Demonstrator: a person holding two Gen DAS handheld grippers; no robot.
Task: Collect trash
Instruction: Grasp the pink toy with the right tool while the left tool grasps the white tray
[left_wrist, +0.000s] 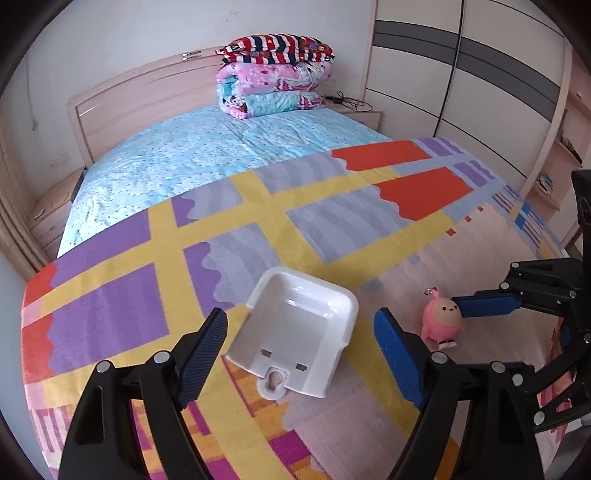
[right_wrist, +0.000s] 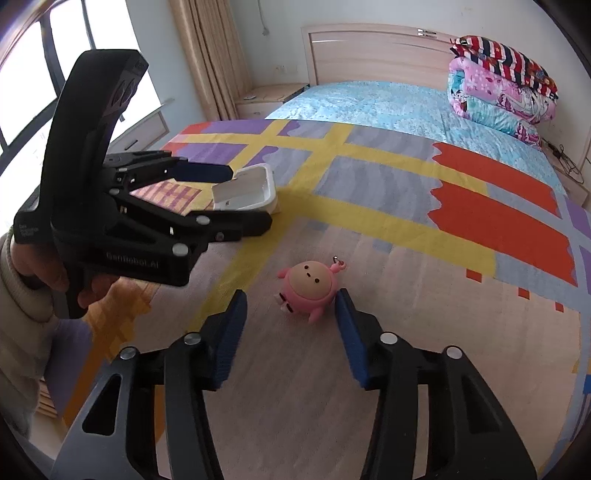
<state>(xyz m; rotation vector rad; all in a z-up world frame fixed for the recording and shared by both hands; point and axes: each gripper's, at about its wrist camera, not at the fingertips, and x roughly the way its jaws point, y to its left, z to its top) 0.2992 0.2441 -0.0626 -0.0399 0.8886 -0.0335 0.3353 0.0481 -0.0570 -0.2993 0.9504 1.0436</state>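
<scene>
On the bed's colourful patterned blanket (left_wrist: 221, 229): small pink round plush keychain toy (right_wrist: 308, 286), white plastic tray (left_wrist: 299, 332).
My left gripper (left_wrist: 301, 350) and right gripper (right_wrist: 291, 332) are both released, straddling each; the toy could roll aside if I clench off-centre.

Tray (left_wrist: 301, 332) left of toy (left_wrist: 442, 319) (both on bed (left_wrist: 155, 162)) —

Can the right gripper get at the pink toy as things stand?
Probably yes: the right gripper has its fingers either side of the pink toy, not yet pressing it, and nothing lies between them on the patterned blanket.
</scene>
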